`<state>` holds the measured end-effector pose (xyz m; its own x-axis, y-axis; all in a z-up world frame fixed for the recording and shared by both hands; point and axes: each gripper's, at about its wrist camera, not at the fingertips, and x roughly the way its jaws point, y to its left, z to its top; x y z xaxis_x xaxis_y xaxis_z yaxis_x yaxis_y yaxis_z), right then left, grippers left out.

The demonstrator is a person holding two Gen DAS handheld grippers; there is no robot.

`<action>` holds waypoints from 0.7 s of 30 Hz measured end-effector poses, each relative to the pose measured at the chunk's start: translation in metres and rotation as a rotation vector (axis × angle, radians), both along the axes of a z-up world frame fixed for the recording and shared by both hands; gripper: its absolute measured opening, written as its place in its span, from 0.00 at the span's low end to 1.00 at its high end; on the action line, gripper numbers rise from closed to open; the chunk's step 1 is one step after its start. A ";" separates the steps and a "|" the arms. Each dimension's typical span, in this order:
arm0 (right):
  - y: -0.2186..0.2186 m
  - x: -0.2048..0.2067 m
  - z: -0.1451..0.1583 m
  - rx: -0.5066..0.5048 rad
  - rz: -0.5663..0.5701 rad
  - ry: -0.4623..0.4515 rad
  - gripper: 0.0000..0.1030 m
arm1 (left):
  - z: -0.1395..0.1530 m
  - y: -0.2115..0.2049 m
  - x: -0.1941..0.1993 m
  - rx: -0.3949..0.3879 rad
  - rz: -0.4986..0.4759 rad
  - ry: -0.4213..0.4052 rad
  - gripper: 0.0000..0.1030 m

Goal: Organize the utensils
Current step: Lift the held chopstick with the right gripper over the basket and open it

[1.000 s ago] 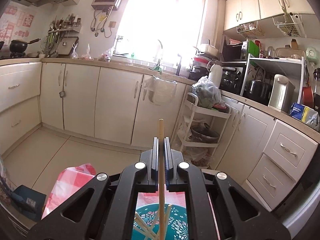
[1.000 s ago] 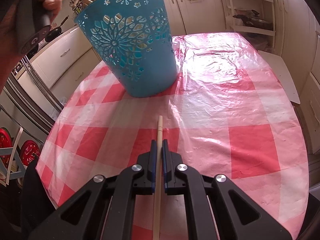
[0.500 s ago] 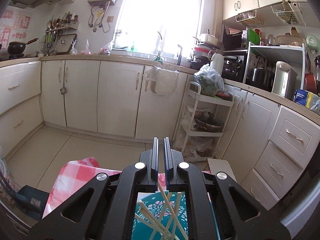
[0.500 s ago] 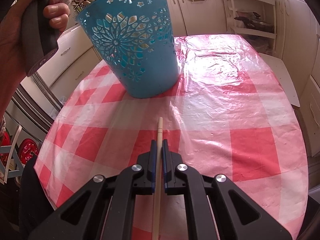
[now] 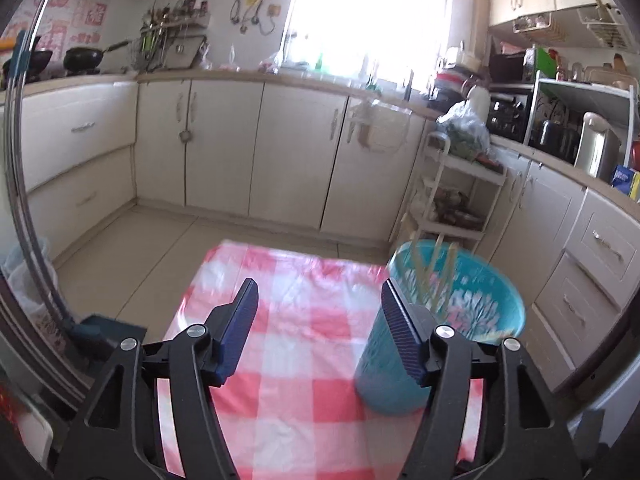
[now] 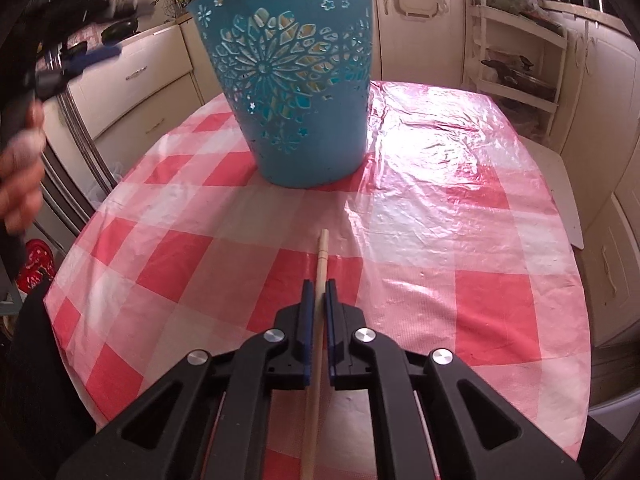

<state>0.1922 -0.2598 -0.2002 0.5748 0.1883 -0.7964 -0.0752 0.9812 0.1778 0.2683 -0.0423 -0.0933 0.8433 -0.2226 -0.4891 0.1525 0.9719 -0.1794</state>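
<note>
A teal cut-out bucket (image 6: 296, 92) stands on the red-and-white checked tablecloth (image 6: 460, 240). In the left wrist view the bucket (image 5: 472, 304) holds several wooden chopsticks (image 5: 434, 272) and sits to the right of my left gripper (image 5: 320, 328), which is open and empty above the table. My right gripper (image 6: 319, 300) is shut on a wooden chopstick (image 6: 320, 264) that points toward the bucket, a little above the cloth.
Cream kitchen cabinets (image 5: 296, 152) line the far wall and right side. A white shelf cart (image 5: 456, 196) stands behind the table. The person's left hand (image 6: 20, 168) shows at the left edge of the right wrist view.
My left gripper let its chopstick drop into the bucket, opened wide and moved left and back from over the bucket. My right gripper, still holding its chopstick, has barely moved.
</note>
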 end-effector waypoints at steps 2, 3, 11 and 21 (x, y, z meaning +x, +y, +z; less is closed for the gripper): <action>-0.014 -0.001 0.000 0.101 -0.036 0.012 0.06 | -0.032 0.008 -0.001 0.023 0.002 0.092 0.59; -0.020 -0.003 0.002 0.136 -0.051 0.007 0.06 | -0.046 0.010 -0.002 0.030 -0.004 0.128 0.59; -0.043 -0.019 0.045 0.361 -0.059 -0.148 0.06 | -0.106 0.022 -0.002 0.046 -0.023 0.299 0.69; -0.057 0.004 0.144 0.529 -0.020 -0.403 0.06 | -0.112 0.012 -0.004 0.094 -0.050 0.322 0.75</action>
